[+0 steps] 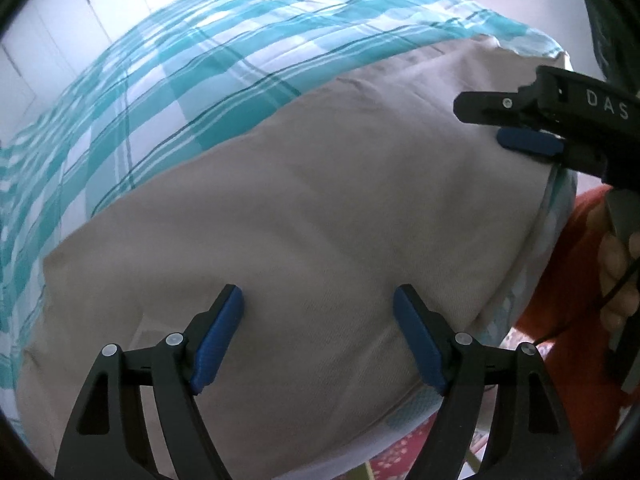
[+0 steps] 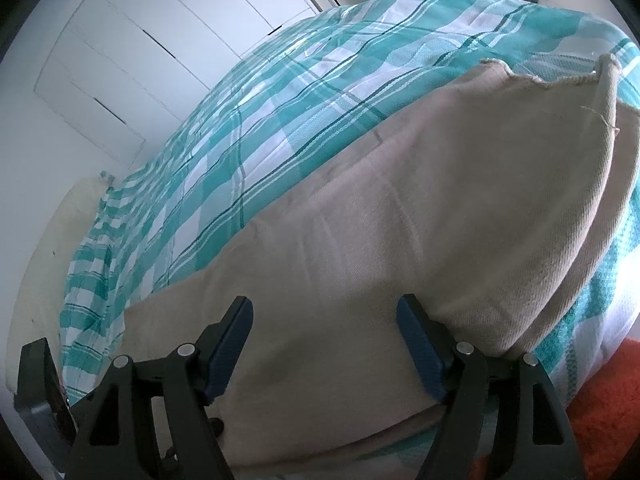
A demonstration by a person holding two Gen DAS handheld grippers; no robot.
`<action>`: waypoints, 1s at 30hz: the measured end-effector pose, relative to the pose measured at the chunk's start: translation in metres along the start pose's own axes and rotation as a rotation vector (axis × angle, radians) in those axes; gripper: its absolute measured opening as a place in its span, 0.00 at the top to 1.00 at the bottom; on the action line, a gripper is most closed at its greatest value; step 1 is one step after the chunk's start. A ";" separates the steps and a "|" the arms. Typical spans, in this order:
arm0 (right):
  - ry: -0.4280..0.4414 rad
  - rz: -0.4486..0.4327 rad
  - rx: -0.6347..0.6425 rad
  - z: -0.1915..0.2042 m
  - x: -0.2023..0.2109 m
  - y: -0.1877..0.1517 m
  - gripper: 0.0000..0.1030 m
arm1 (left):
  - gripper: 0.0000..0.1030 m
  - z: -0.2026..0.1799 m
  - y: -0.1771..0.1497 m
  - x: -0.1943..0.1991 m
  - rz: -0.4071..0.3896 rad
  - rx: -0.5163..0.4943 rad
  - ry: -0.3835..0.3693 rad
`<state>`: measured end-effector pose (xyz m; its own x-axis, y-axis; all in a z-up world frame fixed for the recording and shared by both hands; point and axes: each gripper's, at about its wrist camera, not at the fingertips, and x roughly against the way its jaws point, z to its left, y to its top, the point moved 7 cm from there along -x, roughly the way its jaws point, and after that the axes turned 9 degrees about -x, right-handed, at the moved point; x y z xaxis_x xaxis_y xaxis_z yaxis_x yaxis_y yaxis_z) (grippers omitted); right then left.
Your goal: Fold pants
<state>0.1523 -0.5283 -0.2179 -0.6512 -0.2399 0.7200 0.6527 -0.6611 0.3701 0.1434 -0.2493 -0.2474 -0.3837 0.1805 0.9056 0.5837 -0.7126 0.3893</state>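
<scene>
Pants (image 1: 320,208) bottom edge behind jaws

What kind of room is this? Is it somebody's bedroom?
Most likely a bedroom. A bed with a teal and white checked bedspread fills the view, white wardrobe doors stand along the wall, and beige pants lie spread out on the bed for folding.

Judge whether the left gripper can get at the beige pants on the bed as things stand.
Probably yes. The left gripper hangs open right above the beige pants, with bare cloth between its fingers and nothing in between. The right gripper works farther along, clear of it.
</scene>
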 end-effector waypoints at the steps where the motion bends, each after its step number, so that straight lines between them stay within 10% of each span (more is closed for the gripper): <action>1: 0.003 0.001 0.002 0.000 0.000 0.000 0.28 | 0.22 -0.001 -0.001 0.002 0.003 -0.004 0.006; 21: 0.073 0.007 -0.045 -0.001 0.006 0.007 0.26 | 0.18 0.001 -0.007 0.006 0.003 0.048 -0.023; 25: 0.217 -0.219 -0.203 -0.024 0.070 0.038 0.26 | 0.17 0.023 -0.007 0.032 -0.042 0.175 -0.118; 30: 0.155 -0.362 -0.459 -0.104 0.122 0.059 0.24 | 0.20 0.053 -0.019 0.021 -0.020 0.285 -0.106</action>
<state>0.0712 -0.6707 -0.1687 -0.8724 -0.0205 0.4884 0.1678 -0.9509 0.2599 0.1615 -0.1960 -0.2270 -0.3294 0.2732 0.9038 0.7599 -0.4915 0.4255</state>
